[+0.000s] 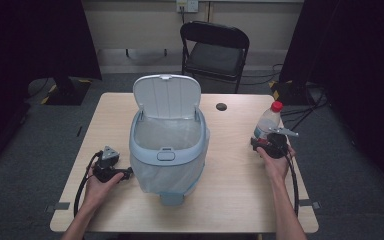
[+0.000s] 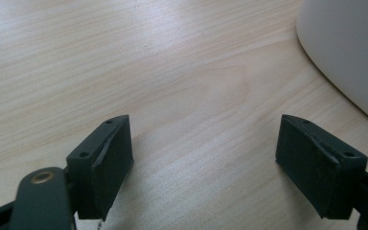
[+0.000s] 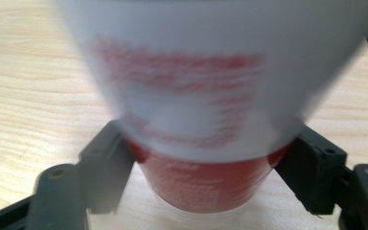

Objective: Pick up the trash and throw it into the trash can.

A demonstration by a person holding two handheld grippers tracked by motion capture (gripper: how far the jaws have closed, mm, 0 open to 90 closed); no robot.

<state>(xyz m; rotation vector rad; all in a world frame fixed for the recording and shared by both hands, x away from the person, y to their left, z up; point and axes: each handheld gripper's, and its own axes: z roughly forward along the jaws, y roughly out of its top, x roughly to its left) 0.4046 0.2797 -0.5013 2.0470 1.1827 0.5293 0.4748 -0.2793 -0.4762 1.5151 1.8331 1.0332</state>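
Note:
A clear plastic bottle (image 1: 268, 123) with a red cap and a red label stands on the right side of the wooden table (image 1: 230, 195). My right gripper (image 1: 265, 143) reaches it from the near side, low on its body. In the right gripper view the bottle (image 3: 187, 96) stands between the jaws and both pads touch its lower part, so my right gripper (image 3: 206, 182) is shut on it. My left gripper (image 1: 126, 173) rests on the table at the left, pointing at the bin. Its jaws (image 2: 203, 163) stand wide with only bare wood between them.
A pale blue bin (image 1: 167, 155) with a liner bag stands mid-table, its lid (image 1: 166, 95) tipped up at the back; its wall (image 2: 350, 48) shows in the left gripper view. A round cable hole (image 1: 221, 106) lies behind it. A black folding chair (image 1: 215, 50) stands beyond the table.

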